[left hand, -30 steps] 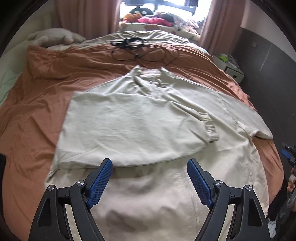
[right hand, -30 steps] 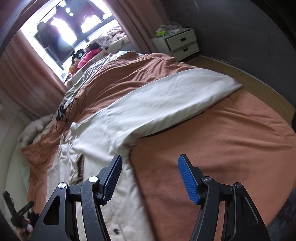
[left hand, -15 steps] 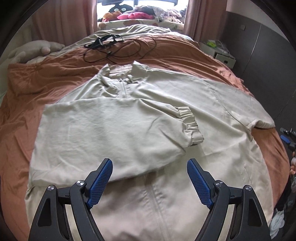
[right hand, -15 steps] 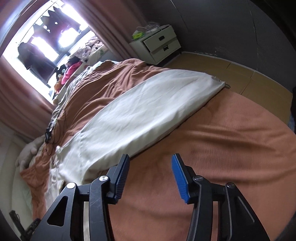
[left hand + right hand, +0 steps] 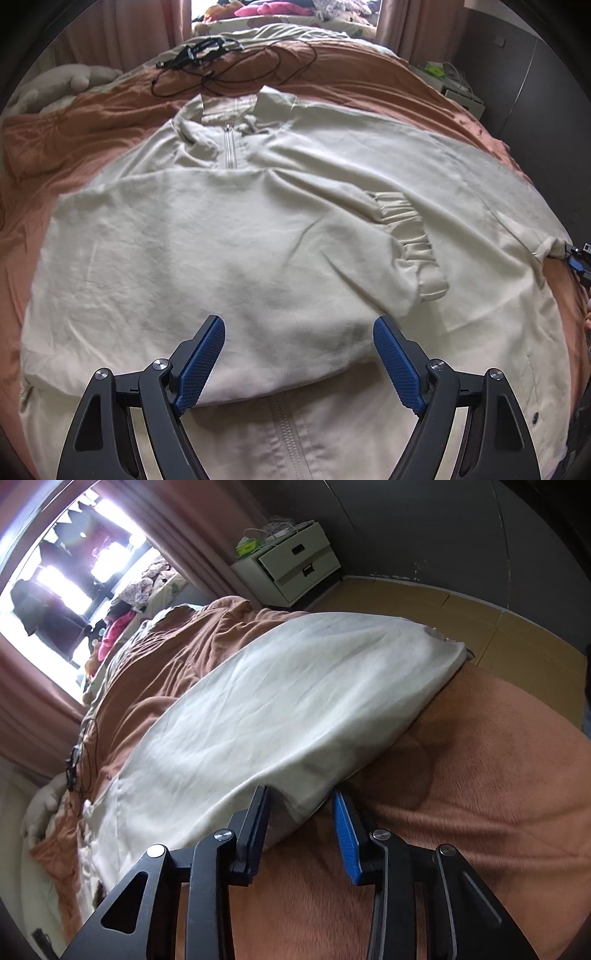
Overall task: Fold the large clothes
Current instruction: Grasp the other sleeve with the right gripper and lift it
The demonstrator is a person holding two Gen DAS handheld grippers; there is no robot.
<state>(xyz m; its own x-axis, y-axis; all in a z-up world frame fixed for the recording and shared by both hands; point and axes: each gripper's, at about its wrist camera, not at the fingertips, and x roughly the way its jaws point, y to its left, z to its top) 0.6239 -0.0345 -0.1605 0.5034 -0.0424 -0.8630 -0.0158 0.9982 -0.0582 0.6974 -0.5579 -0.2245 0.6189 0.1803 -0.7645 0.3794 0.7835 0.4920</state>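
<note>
A cream zip jacket point(image 5: 229, 236) lies face up on the brown bedspread point(image 5: 74, 125). One sleeve is folded across its chest, with the elastic cuff point(image 5: 413, 251) toward the right. My left gripper point(image 5: 298, 326) hovers open just above that folded sleeve, nothing between its fingers. The other sleeve point(image 5: 295, 701) stretches out over the bedspread point(image 5: 461, 794) toward the bed's side. My right gripper point(image 5: 299, 794) is at this sleeve's lower edge; its jaws are closing with the fabric fold between them, not visibly pinched. The right gripper point(image 5: 578, 258) also shows at the jacket's far right.
Black cables point(image 5: 236, 62) lie on the bed beyond the collar. A pale plush toy point(image 5: 62, 81) sits at the far left. A white nightstand point(image 5: 291, 565) stands by the dark wall, with wooden floor point(image 5: 480, 616) beside the bed. Curtains frame a bright window point(image 5: 74, 576).
Both grippers have come down and closer to the jacket. The right jaws have narrowed and now straddle the outstretched sleeve's edge. The left jaws kept the same width.
</note>
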